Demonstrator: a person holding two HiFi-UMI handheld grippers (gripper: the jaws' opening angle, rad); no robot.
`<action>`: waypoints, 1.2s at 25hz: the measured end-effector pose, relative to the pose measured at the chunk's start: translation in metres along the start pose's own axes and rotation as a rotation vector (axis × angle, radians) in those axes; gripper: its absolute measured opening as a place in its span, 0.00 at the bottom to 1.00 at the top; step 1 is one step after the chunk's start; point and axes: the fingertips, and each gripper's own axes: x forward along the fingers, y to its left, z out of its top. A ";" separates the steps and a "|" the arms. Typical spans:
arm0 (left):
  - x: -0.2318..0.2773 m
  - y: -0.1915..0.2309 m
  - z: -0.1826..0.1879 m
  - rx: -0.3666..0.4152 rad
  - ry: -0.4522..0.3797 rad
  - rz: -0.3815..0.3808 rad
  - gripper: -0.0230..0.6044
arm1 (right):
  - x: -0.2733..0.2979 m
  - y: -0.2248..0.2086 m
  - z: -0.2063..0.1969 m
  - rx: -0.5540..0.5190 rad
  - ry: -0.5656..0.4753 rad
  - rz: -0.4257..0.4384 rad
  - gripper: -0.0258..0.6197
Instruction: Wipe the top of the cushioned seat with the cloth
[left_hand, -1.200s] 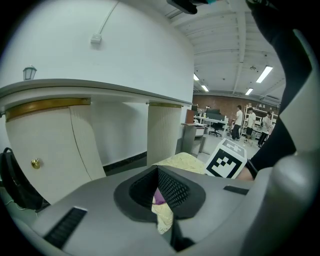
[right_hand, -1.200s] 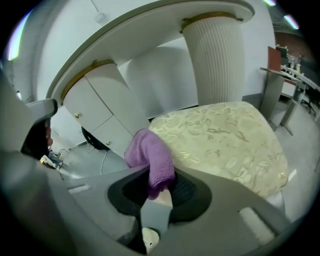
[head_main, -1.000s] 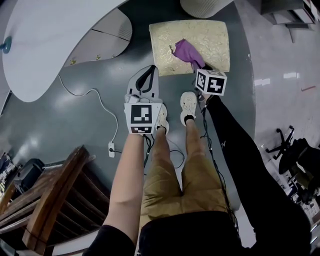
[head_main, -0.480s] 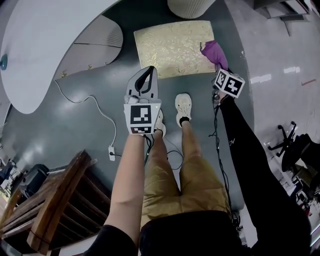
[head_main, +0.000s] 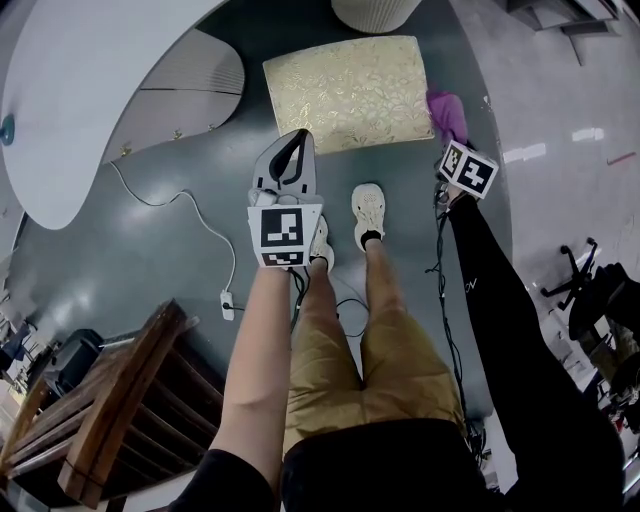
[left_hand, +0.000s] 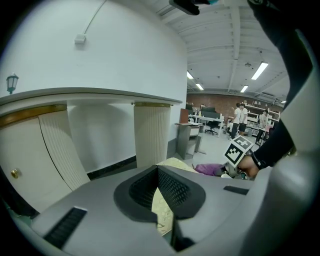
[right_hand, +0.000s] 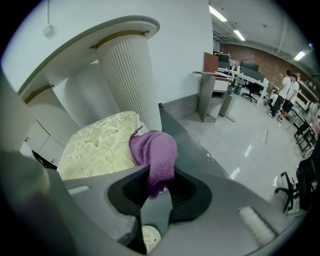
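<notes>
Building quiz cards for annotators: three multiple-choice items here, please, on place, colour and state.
1. Relative to the gold patterned cushioned seat, the purple terry cloth is: A at its centre; B by its right edge; C under it.
2. The seat's top is: A gold; B red; C blue.
3. The right gripper is: A open; B shut on the cloth; C out of view.
B, the head view shows it beside that edge; A, gold fabric shows; B, its fingers pinch the cloth.
</notes>
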 end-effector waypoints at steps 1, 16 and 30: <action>-0.002 0.002 0.000 0.000 -0.001 0.001 0.04 | -0.004 0.003 0.003 -0.008 -0.017 0.009 0.16; -0.066 0.057 -0.016 -0.009 -0.027 0.026 0.04 | -0.079 0.259 -0.052 -0.282 -0.089 0.566 0.16; -0.098 0.105 -0.042 -0.039 -0.016 0.074 0.04 | -0.040 0.347 -0.129 -0.394 0.176 0.636 0.16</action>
